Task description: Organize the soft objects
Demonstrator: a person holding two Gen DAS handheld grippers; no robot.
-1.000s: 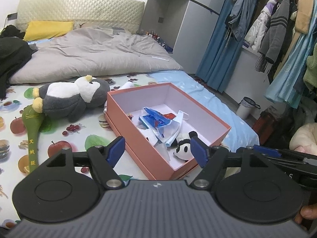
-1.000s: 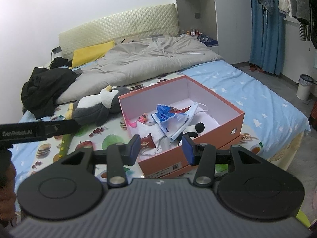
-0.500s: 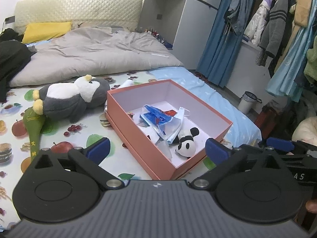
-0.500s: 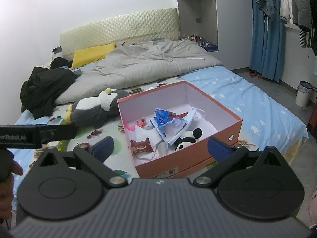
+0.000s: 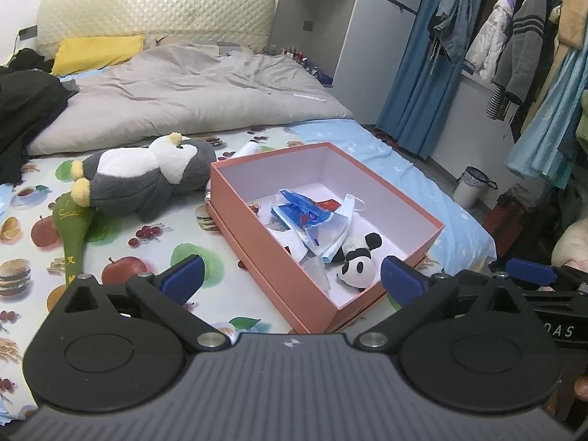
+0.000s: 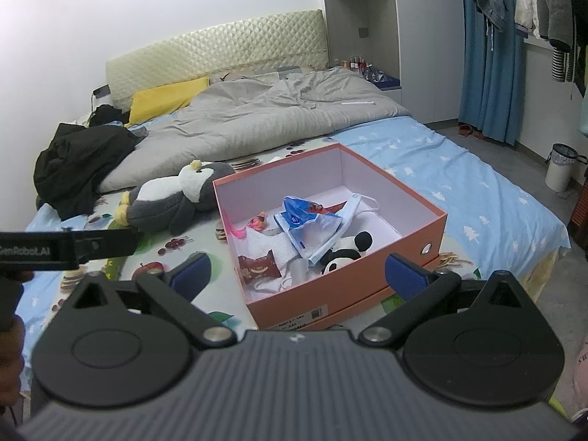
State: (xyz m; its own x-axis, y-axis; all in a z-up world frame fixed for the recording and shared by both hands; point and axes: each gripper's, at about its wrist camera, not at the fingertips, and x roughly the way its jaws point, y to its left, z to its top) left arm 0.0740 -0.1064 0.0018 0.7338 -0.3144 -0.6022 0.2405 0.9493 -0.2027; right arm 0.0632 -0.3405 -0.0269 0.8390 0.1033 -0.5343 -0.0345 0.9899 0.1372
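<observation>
left wrist view: the left hand-held gripper (image 5: 290, 279) hangs above the near end of the bed (image 5: 422, 169), jaws spread wide with nothing between them, likely readied for a first pick; the open pink box (image 5: 257, 228) sits on the fruit-print sheet (image 5: 154, 253) as the collecting place, already holding a small panda plush (image 5: 356, 266) and a blue wrapper (image 5: 297, 209); the penguin plush (image 5: 147, 176) lies loose just beside the box's far-left wall.

right wrist view: the right hand-held gripper (image 6: 297, 268) is equally spread and empty, aimed at the box (image 6: 367, 275); the penguin plush (image 6: 172, 198) stays outside it, probably the next soft thing to gather.

2 wrist views, angled down, sharing box (image 5: 257, 217) on bed (image 6: 459, 183)
</observation>
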